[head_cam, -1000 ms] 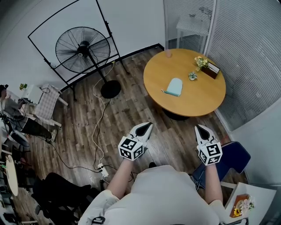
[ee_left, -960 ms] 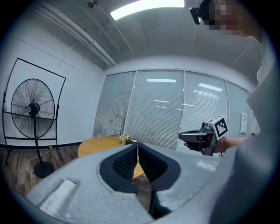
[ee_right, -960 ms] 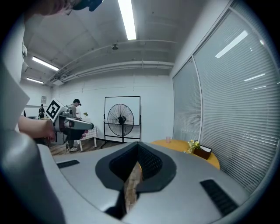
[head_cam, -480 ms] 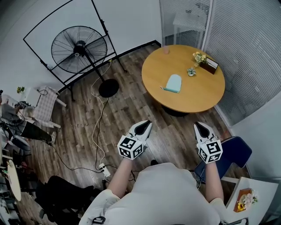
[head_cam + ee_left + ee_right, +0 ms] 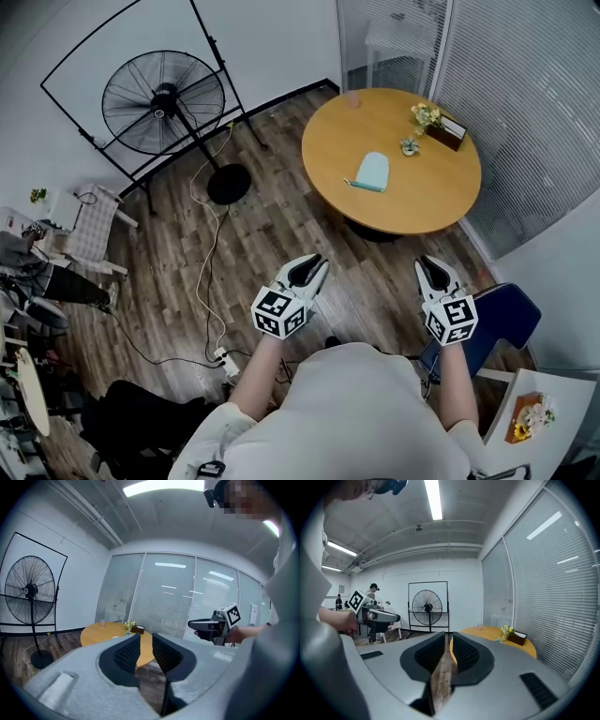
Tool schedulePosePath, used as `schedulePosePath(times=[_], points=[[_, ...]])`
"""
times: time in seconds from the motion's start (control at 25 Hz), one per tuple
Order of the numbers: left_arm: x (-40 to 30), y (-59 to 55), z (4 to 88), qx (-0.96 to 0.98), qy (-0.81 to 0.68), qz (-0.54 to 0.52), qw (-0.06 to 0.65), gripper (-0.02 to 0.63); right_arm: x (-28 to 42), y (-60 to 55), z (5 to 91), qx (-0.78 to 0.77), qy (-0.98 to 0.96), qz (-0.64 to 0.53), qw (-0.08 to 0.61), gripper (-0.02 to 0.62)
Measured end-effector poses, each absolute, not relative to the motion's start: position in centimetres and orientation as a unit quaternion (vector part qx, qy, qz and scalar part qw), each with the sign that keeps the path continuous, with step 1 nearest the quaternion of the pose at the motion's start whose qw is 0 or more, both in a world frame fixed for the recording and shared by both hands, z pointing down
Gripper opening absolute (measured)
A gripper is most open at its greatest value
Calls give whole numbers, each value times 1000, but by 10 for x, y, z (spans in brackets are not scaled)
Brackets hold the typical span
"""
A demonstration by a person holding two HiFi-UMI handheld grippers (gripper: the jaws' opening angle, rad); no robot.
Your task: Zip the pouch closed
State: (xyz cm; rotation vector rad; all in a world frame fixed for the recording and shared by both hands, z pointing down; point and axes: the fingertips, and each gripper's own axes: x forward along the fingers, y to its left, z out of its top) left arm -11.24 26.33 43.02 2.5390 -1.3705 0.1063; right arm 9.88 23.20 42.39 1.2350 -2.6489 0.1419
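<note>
**Step in hand:** approach only; zipping not begun. Both tools hang in the air before the person's chest, well apart from the work.

**Floor fan** [image 5: 164,98]: far left, on the wooden floor; no part in the task.

**Left tool** [image 5: 316,262]: jaws a narrow slit apart, nothing between them, touching nothing.

**Pouch** [image 5: 371,172]: light blue, lying flat near the middle of the round tabletop [image 5: 441,202], well ahead of both tools. Its zip is too small to read.

**Right tool** [image 5: 425,265]: jaws likewise narrowly parted, empty, touching nothing.

**Next move, as judged:** close in on the tabletop. One tool should pin the pouch near the zip's end, and the other should pinch the small pull, which calls for fine aim.
</note>
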Motion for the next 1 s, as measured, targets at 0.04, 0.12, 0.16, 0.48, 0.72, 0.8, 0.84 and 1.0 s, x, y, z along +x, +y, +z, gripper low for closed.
schedulePosePath(times=[0.04, 0.12, 0.16, 0.48, 0.72, 0.8, 0.84, 1.0], points=[[-115, 263, 431, 873, -469, 38, 127, 72, 96, 232, 425, 422, -899, 48, 108, 41], [-121, 263, 433, 876, -465, 38, 127, 72, 91, 232, 425, 427, -897, 48, 107, 41], [-125, 263, 433, 877, -462, 38, 127, 72, 88, 232, 425, 429, -895, 48, 107, 41], [-143, 256, 434, 884, -448, 44, 129, 72, 75, 229, 424, 450, -885, 52, 103, 41], [-145, 244, 440, 884, -445, 44, 135, 72, 73, 221, 432, 451, -884, 59, 108, 41], [-144, 238, 442, 884, -444, 44, 138, 72, 72, 215, 434, 448, -885, 61, 110, 41], [-143, 234, 444, 884, -444, 44, 139, 72, 72, 211, 436, 447, -886, 61, 111, 41], [-139, 212, 448, 881, -449, 45, 144, 72, 74, 185, 440, 442, -888, 66, 111, 41]])
